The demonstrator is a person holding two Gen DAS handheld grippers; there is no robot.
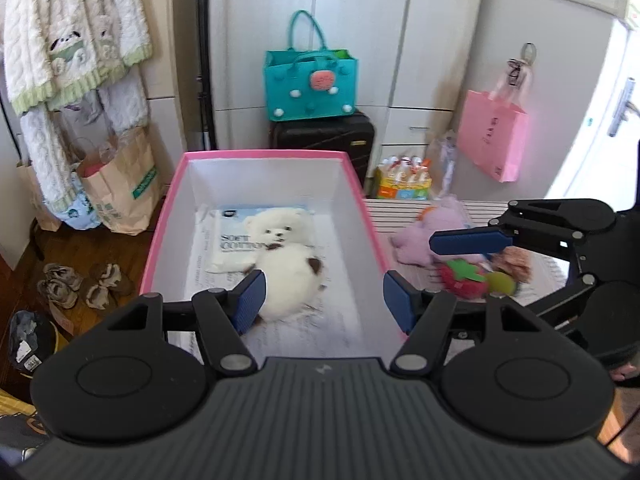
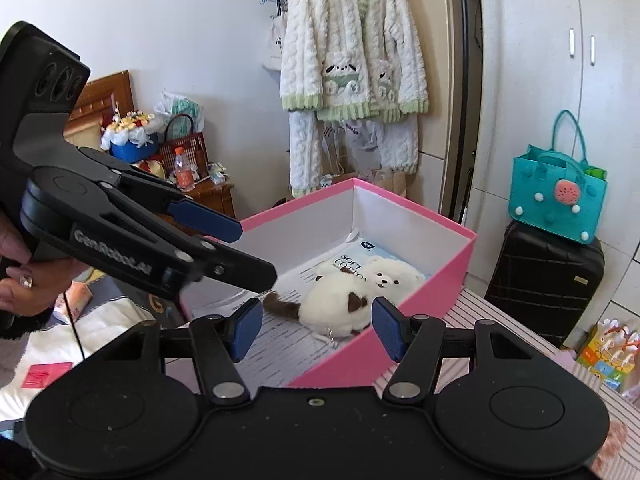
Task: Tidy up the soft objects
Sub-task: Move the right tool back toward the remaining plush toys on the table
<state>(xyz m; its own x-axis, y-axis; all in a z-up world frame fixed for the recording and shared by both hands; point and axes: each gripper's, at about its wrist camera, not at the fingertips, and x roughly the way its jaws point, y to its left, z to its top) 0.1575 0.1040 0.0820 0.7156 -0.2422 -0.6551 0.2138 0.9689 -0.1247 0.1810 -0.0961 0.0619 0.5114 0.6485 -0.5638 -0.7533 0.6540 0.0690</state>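
Two claws are recorded. The left claw (image 1: pixel 323 296) stands about half open with nothing between its pads; the right claw (image 2: pixel 316 326) is likewise about half open and empty. Both are held above the near end of one pink box (image 1: pixel 160 240). Inside the box, one white plush bear (image 1: pixel 286 264) is seen lying at centre, partly over one white pack of cotton tissues (image 1: pixel 234 240) at its 10 o'clock. On the striped worktop (image 1: pixel 400 212), at 3 o'clock of the box, one purple plush toy (image 1: pixel 420 240) and one red strawberry plush (image 1: pixel 466 280) are noted; further soft items beside them cannot be counted.
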